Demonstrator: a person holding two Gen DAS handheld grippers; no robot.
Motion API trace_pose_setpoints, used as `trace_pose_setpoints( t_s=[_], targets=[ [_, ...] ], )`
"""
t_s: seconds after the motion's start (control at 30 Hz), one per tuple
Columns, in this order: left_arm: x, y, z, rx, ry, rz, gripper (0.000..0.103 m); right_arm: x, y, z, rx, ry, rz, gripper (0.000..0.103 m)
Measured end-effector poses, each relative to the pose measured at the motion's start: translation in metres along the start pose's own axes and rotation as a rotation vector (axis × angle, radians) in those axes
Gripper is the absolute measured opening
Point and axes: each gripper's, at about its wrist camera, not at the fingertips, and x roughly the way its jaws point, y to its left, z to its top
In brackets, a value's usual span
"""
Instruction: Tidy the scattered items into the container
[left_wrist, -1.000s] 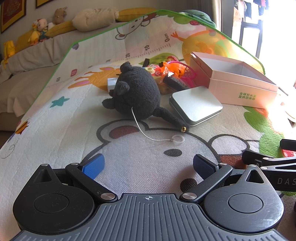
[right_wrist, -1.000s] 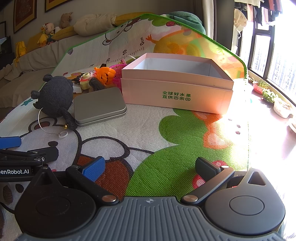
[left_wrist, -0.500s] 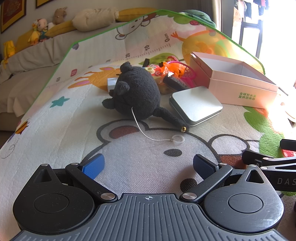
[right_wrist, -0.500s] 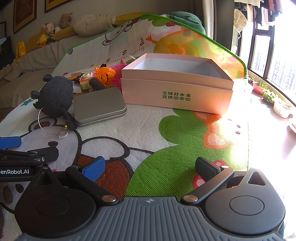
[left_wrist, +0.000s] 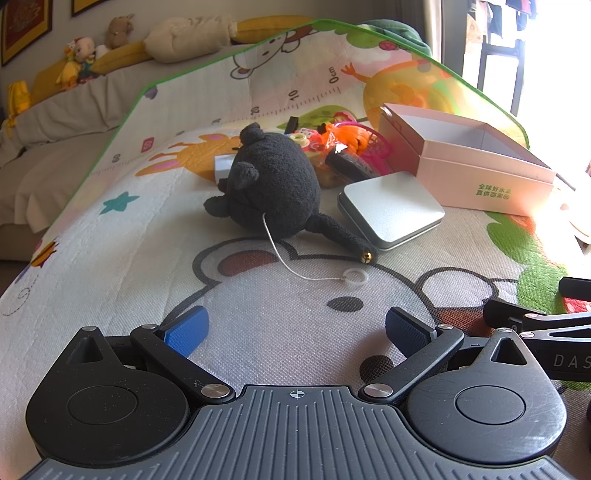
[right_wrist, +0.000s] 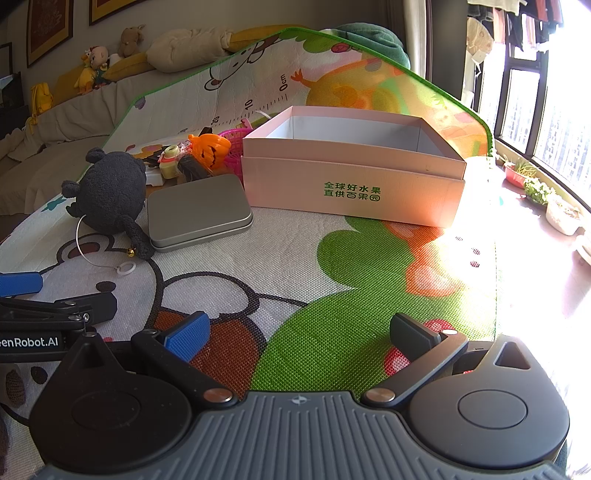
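Observation:
A black plush toy (left_wrist: 273, 184) with a white cord and ring (left_wrist: 355, 277) lies on the play mat, also in the right wrist view (right_wrist: 110, 192). A silver tin (left_wrist: 391, 208) (right_wrist: 197, 212) lies beside it. Small toys, including an orange pumpkin (right_wrist: 210, 149) and a pink basket (left_wrist: 369, 146), are piled behind. The open pink box (left_wrist: 469, 162) (right_wrist: 354, 177) stands at the right. My left gripper (left_wrist: 295, 326) is open and empty, short of the plush. My right gripper (right_wrist: 299, 332) is open and empty, over the mat in front of the box.
The colourful play mat (left_wrist: 110, 280) covers the surface and rises up at the back. A sofa with cushions and soft toys (left_wrist: 92, 62) stands behind. Windows and plant pots (right_wrist: 535, 184) are at the right. The right gripper shows at the left view's right edge (left_wrist: 535, 321).

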Motion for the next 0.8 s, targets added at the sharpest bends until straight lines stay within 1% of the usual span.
trace_pose_setpoints(
  t_s=[0.57,0.7,0.8],
  targets=[
    [0.0,0.0,0.0,0.0,0.0,0.0,0.103,-0.0013,-0.0018,0.0019,0.001,0.006,0.001,0.103],
    [0.0,0.0001,0.0,0.0,0.0,0.0,0.103,-0.0005,-0.0029,0.0039,0.003,0.022,0.006,0.103],
    [0.0,-0.0002,0.0,0.002,0.002,0.001,0.103,-0.0024,-0.004,0.0034,-0.016,0.045,0.028,0.103]
  ],
)
